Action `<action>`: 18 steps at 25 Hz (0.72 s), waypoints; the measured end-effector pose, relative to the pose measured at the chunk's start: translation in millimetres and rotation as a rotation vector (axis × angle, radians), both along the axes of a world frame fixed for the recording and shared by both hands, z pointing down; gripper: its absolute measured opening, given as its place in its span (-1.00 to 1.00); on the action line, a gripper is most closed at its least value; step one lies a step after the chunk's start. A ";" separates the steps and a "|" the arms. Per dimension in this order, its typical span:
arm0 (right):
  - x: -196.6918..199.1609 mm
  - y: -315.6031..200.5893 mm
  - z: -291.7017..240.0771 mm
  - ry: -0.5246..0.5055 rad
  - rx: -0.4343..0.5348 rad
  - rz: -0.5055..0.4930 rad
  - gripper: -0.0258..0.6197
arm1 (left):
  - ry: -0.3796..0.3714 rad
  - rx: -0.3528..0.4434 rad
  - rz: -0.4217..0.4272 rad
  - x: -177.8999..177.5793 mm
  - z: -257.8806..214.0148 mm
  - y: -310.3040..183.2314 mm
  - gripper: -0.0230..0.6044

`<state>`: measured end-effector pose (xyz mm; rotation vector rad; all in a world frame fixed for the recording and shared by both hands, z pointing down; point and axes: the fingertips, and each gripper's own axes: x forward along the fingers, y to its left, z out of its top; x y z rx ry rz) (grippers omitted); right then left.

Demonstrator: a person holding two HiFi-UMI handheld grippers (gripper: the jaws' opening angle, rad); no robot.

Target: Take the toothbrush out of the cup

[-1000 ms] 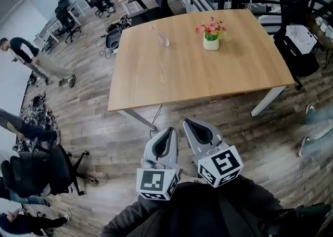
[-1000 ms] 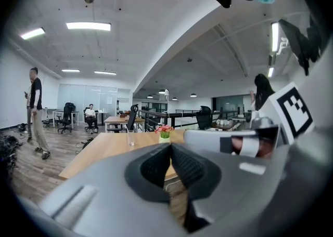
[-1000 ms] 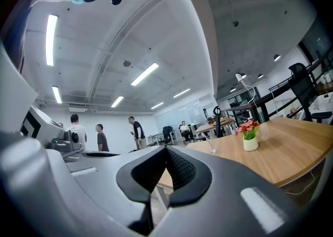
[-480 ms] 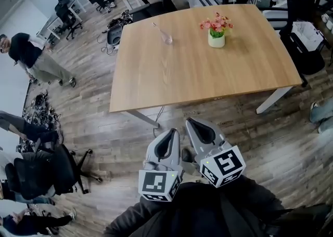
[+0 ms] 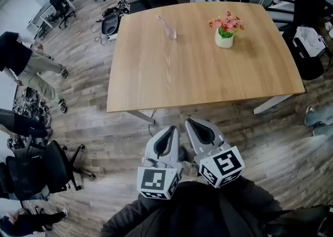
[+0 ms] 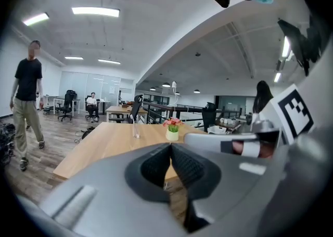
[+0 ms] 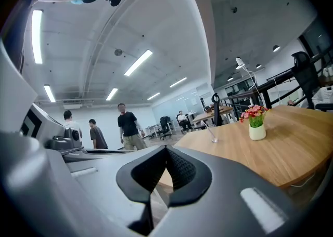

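Left gripper point(image 5: 170, 131) and right gripper point(image 5: 191, 123) hovering at 6 o'clock off the tabletop point(image 5: 171, 80), both pairs of fingers point(image 6: 155, 167) pressing together, empty, toothbrush point(image 5: 164, 24) leaning in cup point(image 5: 171, 35) at 11 o'clock, flowerpot point(image 5: 225, 40) sitting at 1 o'clock.

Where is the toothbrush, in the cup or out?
In. The toothbrush stands slanted in the clear cup on the table, its upper end sticking out above the rim.

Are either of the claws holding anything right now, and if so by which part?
Nothing is held. The left claw and the right claw are both shut and empty. The toothbrush sits in the cup on the table, untouched.
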<state>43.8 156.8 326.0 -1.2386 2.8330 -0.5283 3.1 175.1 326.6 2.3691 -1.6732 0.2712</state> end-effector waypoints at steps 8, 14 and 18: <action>-55.0 -45.2 -8.1 0.054 0.029 -0.036 -0.92 | 0.044 0.025 -0.033 -53.6 -6.3 -49.2 -0.90; -87.2 -66.3 -16.3 0.101 0.052 -0.041 -0.92 | 0.096 0.042 -0.045 -87.9 -12.0 -73.3 -0.90; -102.8 -75.1 -17.9 0.132 0.059 -0.036 -0.92 | 0.122 0.042 -0.047 -105.3 -9.8 -82.8 -0.90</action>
